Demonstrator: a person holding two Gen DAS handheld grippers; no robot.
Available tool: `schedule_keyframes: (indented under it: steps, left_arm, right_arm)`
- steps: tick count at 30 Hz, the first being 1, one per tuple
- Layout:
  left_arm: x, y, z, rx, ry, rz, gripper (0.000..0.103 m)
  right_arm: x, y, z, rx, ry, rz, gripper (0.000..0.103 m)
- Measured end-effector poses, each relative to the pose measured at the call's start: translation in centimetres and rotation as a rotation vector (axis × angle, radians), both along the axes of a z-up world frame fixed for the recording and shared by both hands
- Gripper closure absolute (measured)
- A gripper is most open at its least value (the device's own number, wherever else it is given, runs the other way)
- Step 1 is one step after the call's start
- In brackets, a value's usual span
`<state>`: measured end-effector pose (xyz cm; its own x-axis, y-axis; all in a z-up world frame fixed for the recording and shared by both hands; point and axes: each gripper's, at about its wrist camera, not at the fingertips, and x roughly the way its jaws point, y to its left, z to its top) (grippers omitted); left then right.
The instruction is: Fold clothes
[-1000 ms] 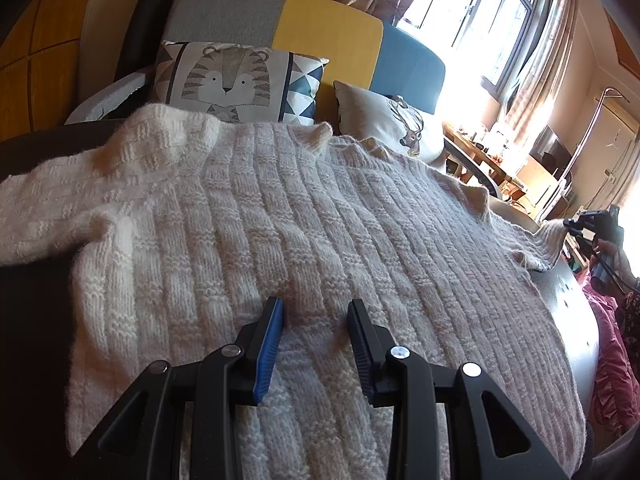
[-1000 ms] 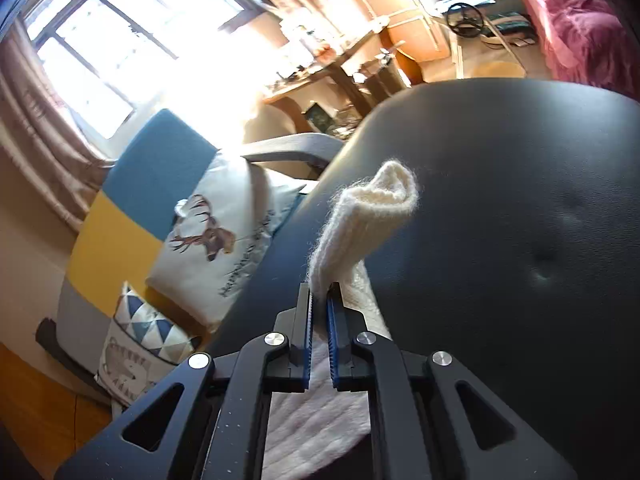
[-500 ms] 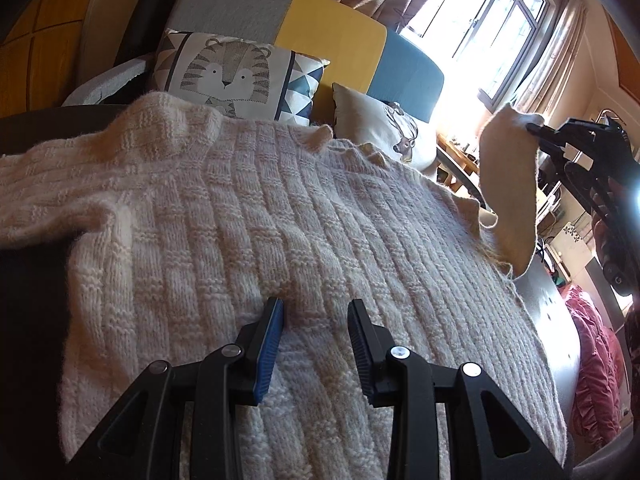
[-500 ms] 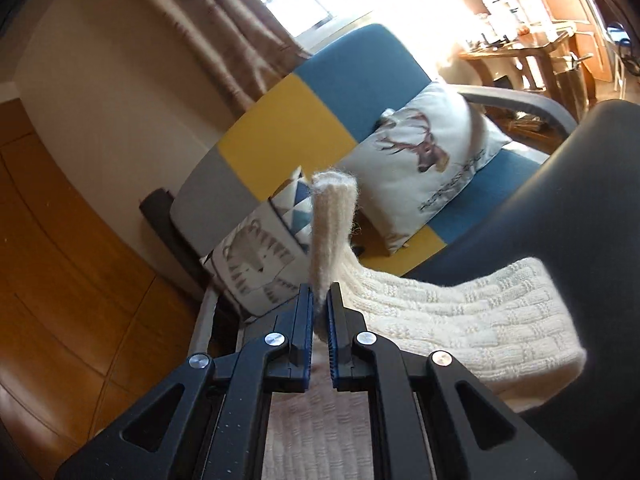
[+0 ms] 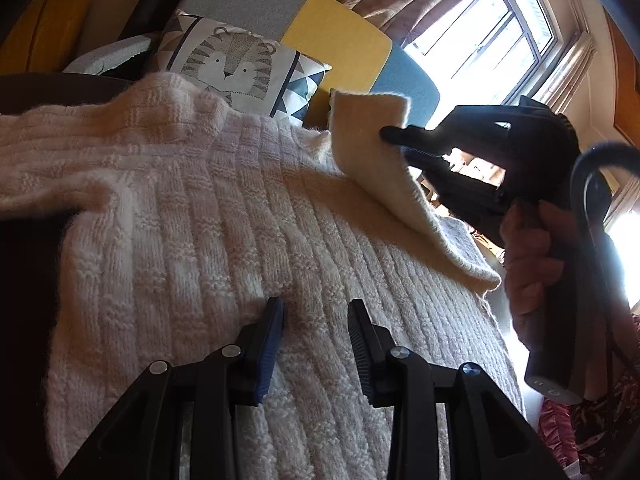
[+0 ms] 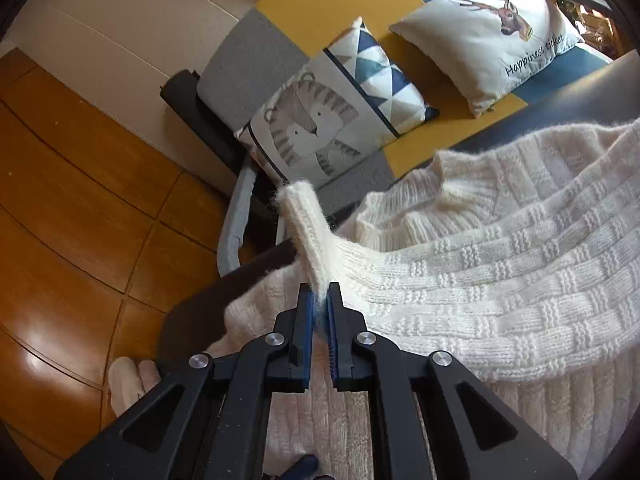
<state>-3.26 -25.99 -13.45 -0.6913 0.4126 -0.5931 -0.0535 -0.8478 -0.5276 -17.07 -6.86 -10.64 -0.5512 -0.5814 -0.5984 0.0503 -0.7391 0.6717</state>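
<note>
Right gripper (image 6: 319,305): clamped on sweater (image 5: 224,240) sleeve cuff (image 6: 303,216), lifted over the body; pinched fabric hidden. Left gripper (image 5: 316,322): apart, empty, above sweater spread on dark surface (image 6: 580,92). One sweater; two cushions (image 6: 336,116); hem cut off

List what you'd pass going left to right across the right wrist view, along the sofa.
Wooden floor → tiger cushion → deer cushion.

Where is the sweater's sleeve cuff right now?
The sleeve cuff is pinched in the right claw, lifted over the sweater's body; in the left wrist view it hangs upper right of centre, in front of the tiger cushion.
</note>
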Motion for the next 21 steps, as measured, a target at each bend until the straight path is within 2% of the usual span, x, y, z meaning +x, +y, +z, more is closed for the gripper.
schedule_keyframes:
  steps: [3, 4, 5, 7, 9, 13, 15, 18, 19, 21]
  left_arm:
    - [-0.1, 0.0, 0.0, 0.001, 0.0, -0.001, 0.069]
    - [-0.1, -0.1, 0.0, 0.005, 0.0, -0.001, 0.069]
    - [-0.1, -0.1, 0.0, 0.008, 0.0, -0.001, 0.069]
    - [-0.2, -0.2, 0.1, 0.01, 0.0, -0.002, 0.069]
    - [-0.2, -0.2, 0.1, 0.014, -0.002, -0.002, 0.069]
    - [-0.4, -0.4, 0.2, 0.031, -0.019, 0.006, 0.07]
    - [-0.8, -0.2, 0.8, 0.017, -0.051, 0.033, 0.07]
    - [-2.5, 0.2, 2.7, -0.002, -0.034, 0.069, 0.072]
    - [-3.0, 0.4, 3.5, -0.008, -0.025, 0.08, 0.072]
    - [-4.5, 0.7, 4.6, -0.029, -0.013, 0.097, 0.072]
  right_arm:
    - [-0.2, -0.6, -1.8, 0.04, -0.067, 0.066, 0.092]
    - [0.1, -0.4, -2.0, 0.05, -0.069, 0.078, 0.087]
    - [0.5, -0.2, -2.2, 0.06, -0.07, 0.09, 0.086]
    - [2.3, 1.2, -1.2, 0.037, -0.017, 0.094, 0.085]
    - [4.7, 3.0, 0.6, 0.06, 0.06, 0.062, 0.081]
    - [8.3, 8.2, 2.5, 0.236, 0.144, -0.068, 0.08]
    - [9.8, 11.3, 2.6, 0.307, 0.14, -0.14, 0.08]
    - [10.4, 14.4, 1.2, 0.403, 0.095, -0.192, 0.082]
    - [10.7, 15.2, 0.6, 0.402, 0.083, -0.208, 0.083]
    - [11.5, 16.7, -1.9, 0.314, 0.039, -0.268, 0.083]
